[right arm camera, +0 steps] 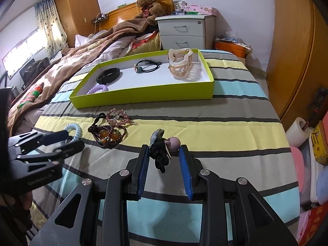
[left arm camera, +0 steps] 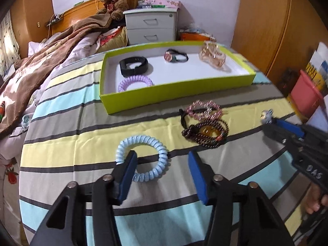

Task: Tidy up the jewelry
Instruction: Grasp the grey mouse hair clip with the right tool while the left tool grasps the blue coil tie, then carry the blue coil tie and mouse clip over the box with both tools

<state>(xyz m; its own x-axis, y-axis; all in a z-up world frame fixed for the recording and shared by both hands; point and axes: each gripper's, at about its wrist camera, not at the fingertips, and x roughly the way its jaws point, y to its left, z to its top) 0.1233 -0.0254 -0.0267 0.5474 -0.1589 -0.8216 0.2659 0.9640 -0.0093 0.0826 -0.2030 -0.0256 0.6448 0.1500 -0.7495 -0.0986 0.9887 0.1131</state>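
A lime green tray (left arm camera: pixel 164 97) (right arm camera: pixel 143 95) on the striped bedspread holds a black band (left arm camera: pixel 133 66), a purple coil tie (left arm camera: pixel 135 83), a black hair tie with a pink charm (left arm camera: pixel 175 56) and a beige claw clip (left arm camera: pixel 213 58). My left gripper (left arm camera: pixel 162 161) is open around the right part of a light blue coil tie (left arm camera: pixel 143 157). My right gripper (right arm camera: pixel 165 154) is open around a black hair tie with a pink ball (right arm camera: pixel 162 151); it also shows in the left wrist view (left arm camera: pixel 268 119). A pink beaded clip (left arm camera: pixel 204 109) and a dark bead bracelet (left arm camera: pixel 207 132) lie between.
A rumpled brown blanket (left arm camera: pixel 51 61) lies on the left of the bed. A white nightstand (left arm camera: pixel 151 26) and a teddy bear (left arm camera: pixel 112 0) stand behind the tray. Wooden wardrobes (right arm camera: pixel 297 51), boxes and a paper roll (right arm camera: pixel 297 132) are to the right.
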